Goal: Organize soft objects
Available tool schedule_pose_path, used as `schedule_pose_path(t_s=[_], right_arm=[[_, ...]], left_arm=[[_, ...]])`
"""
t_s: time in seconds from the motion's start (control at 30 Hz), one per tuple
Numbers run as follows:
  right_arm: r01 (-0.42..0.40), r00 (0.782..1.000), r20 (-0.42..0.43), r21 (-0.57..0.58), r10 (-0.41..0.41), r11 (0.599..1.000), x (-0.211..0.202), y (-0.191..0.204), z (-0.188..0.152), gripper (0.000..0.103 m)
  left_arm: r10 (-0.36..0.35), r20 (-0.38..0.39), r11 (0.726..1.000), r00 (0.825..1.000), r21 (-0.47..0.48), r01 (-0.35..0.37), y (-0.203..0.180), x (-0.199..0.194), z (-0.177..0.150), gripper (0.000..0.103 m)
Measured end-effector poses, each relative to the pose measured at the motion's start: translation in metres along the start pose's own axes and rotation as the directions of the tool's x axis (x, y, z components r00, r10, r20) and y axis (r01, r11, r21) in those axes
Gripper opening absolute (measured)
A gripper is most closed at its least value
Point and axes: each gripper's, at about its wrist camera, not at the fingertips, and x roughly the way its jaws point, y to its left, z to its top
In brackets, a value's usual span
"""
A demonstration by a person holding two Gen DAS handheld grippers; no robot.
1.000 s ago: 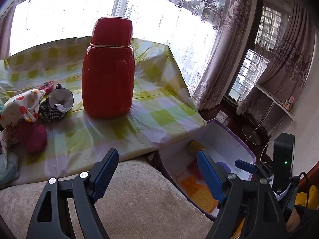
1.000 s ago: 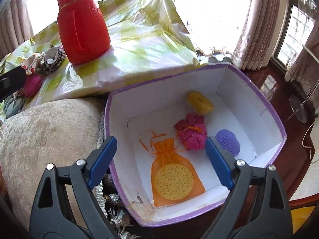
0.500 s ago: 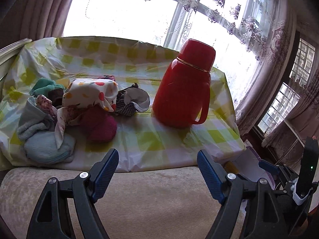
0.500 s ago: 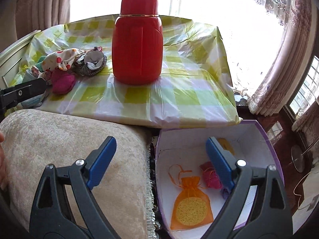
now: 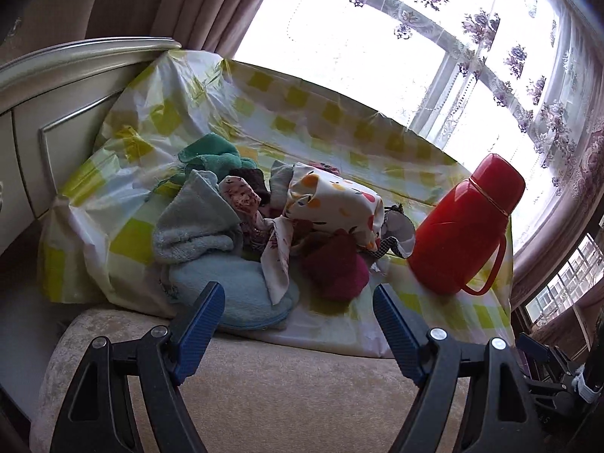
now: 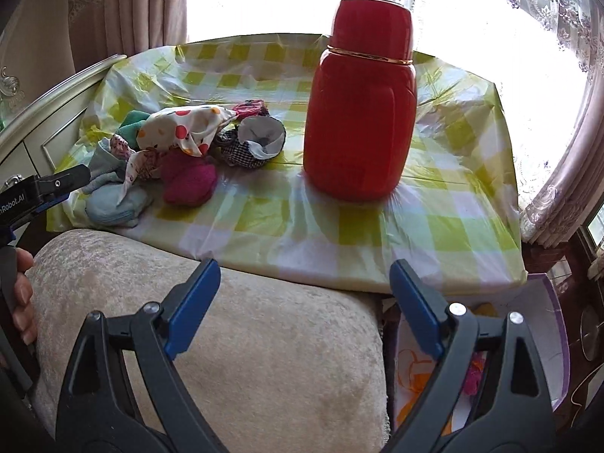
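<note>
Red flask (image 5: pixel 464 226) now right of soft pile (image 5: pixel 264 234).

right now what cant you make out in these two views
- Box, right wrist view: its contents are mostly hidden behind the right gripper and cut by the frame edge.
- Cloth pile, left wrist view: the lower pieces are buried, so no count.
- Flask, right wrist view: its handle is out of sight.

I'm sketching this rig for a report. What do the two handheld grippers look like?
Both the left gripper and the right gripper have black plastic arms with triangular cut-outs, silver rivets and ribbed blue finger pads. In the right wrist view, the left gripper's black body carries white lettering ending "Robot.AI". No sleeves show.
</note>
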Motion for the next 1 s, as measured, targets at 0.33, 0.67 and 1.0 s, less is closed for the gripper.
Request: schedule_pose_path(t_s=[0.33,0.67,1.0], right_arm=[[-0.087,0.996,0.009,-0.040,0.088,0.995,0.028,0.046,0.042,0.096],[-0.166,0.986,-0.013,0.013,0.166,0.986,0.065,0.086,0.102,0.101],[-0.161,0.982,-0.097,0.046,0.165,0.986,0.125,0.121,0.151,0.101]], left_arm=[[0.085,-0.023,0.989,0.996,-0.122,-0.087,0.054,0.012,0.015,0.079],[0.133,-0.084,0.984,0.988,-0.104,-0.141,0.076,0.050,0.035,0.078],[0.140,-0.115,0.985,0.983,-0.087,-0.151,0.077,0.078,0.040,0.072]])
